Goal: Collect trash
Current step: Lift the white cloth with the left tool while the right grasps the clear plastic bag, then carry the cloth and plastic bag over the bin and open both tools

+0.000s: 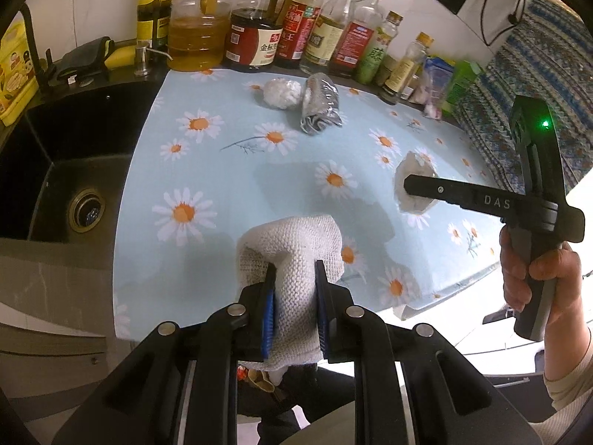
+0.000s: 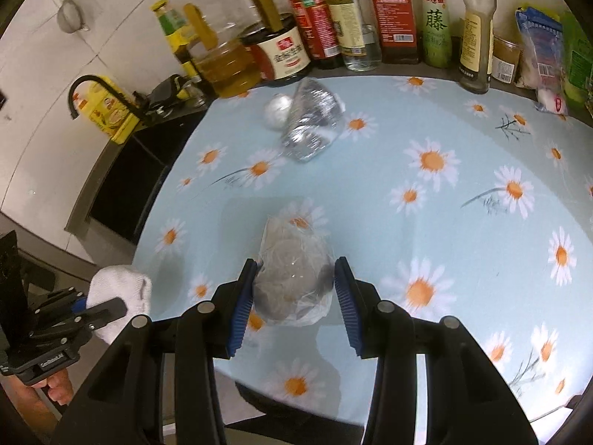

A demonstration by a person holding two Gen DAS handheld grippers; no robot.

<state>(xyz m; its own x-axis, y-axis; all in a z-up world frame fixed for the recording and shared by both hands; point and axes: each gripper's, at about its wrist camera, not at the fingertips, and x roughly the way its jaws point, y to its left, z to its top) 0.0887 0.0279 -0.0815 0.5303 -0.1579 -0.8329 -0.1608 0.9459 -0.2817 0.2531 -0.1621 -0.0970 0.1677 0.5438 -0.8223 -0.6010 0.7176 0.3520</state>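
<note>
Three trash wads point(image 1: 282, 92), one cloth point(image 1: 292, 259)

tongs point(image 1: 292, 278): black arms, blue ribbed pads, silver rivets | sleeve point(image 1: 570, 382): cream knit

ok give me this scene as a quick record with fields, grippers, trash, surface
left gripper: shut on white cloth
right gripper: shut on clear bag
trash left: white wad, crumpled wrapper, touching, near the bottles
surface: daisy cloth
sink: beside the cloth
</note>
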